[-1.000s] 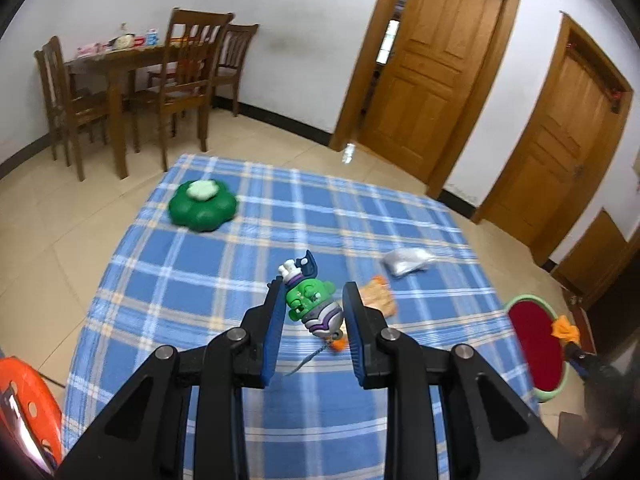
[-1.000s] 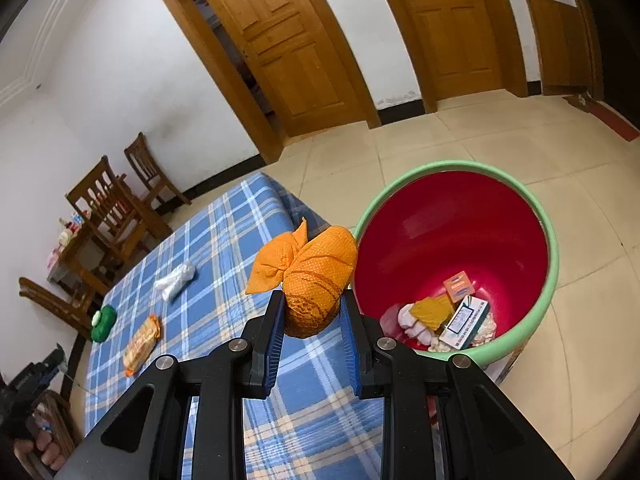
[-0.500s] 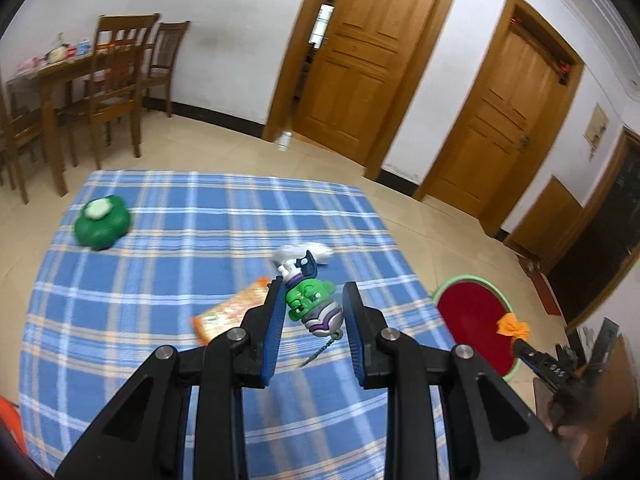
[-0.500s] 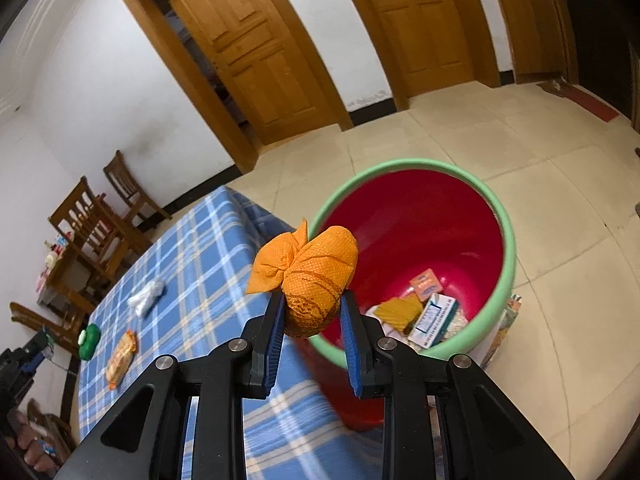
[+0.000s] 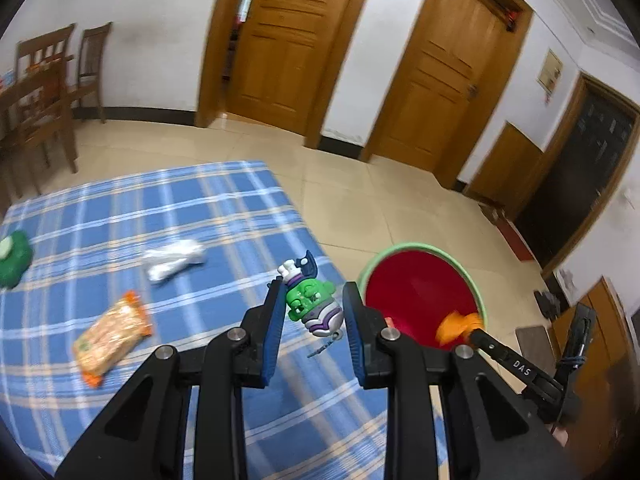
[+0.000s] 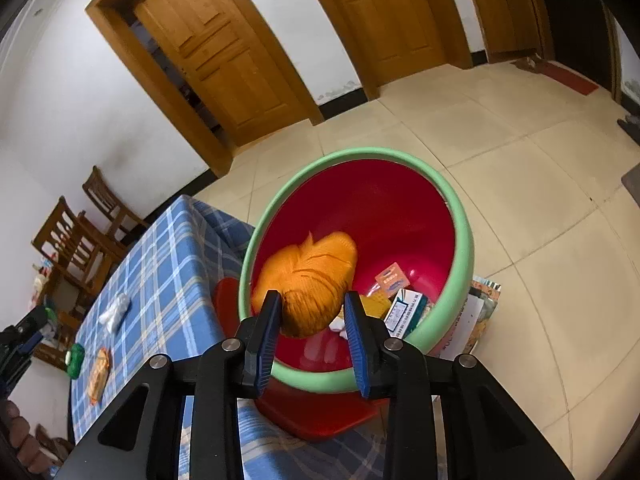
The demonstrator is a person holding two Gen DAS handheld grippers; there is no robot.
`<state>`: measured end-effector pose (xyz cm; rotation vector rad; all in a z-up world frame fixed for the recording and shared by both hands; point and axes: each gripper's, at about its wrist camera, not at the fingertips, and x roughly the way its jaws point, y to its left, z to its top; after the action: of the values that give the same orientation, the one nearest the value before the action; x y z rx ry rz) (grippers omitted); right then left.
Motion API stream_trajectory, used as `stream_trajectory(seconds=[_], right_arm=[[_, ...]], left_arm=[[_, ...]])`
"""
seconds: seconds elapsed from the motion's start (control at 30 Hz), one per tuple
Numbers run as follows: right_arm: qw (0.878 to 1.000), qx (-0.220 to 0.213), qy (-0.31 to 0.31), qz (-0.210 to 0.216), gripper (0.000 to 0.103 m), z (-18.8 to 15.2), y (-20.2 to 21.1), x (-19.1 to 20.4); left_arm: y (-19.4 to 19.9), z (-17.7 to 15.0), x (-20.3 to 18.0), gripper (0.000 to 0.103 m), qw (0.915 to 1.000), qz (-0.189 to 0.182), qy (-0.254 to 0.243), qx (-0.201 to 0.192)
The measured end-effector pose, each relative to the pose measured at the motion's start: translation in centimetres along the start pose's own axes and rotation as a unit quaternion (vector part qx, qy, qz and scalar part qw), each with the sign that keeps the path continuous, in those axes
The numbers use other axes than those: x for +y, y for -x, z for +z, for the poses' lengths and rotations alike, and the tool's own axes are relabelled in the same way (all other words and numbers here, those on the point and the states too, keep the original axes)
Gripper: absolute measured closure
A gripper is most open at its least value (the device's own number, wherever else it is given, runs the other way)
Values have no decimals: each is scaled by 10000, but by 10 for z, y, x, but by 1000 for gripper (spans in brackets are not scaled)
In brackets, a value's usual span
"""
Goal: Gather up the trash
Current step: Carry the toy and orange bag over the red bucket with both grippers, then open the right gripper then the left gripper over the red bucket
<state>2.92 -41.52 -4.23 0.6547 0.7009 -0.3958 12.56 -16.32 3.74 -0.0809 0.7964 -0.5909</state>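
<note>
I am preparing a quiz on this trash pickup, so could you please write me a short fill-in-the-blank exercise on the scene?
1. The left gripper holds a ____ toy.
2. The orange bag is over the red ____ with the green rim.
3. The snack packet lies on the ____ plaid cloth.

Missing words: green; bin; blue

White walls (image 5: pixel 160 32) rise above a dark skirting strip and a floor of pale beige tiles (image 6: pixel 520 168). Several panelled wooden doors (image 5: pixel 280 52) in matching frames line the walls; one stands slightly ajar, with a lit strip showing at its edge. At the far left stand a wooden dining table (image 5: pixel 24 92) and slat-backed chairs (image 5: pixel 92 64). A red mat (image 6: pixel 568 76) lies by a dark doorway. The light is even.
</note>
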Motion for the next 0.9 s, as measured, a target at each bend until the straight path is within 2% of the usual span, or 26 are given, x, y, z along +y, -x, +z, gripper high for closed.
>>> stream_trajectory(seconds=[0.43, 0.8, 0.9], right_arm=[[9997, -154, -163, -44, 70, 9, 10, -31], [9990, -181, -416, -42, 70, 12, 11, -53], [9989, -166, -449, -29, 70, 13, 10, -55]], left_arm=[[-69, 3, -86, 74, 9948, -607, -685, 449], [-117, -15, -128, 74, 9869, -854, -967, 965], [-120, -18, -134, 64, 9854, -823, -1095, 1009]])
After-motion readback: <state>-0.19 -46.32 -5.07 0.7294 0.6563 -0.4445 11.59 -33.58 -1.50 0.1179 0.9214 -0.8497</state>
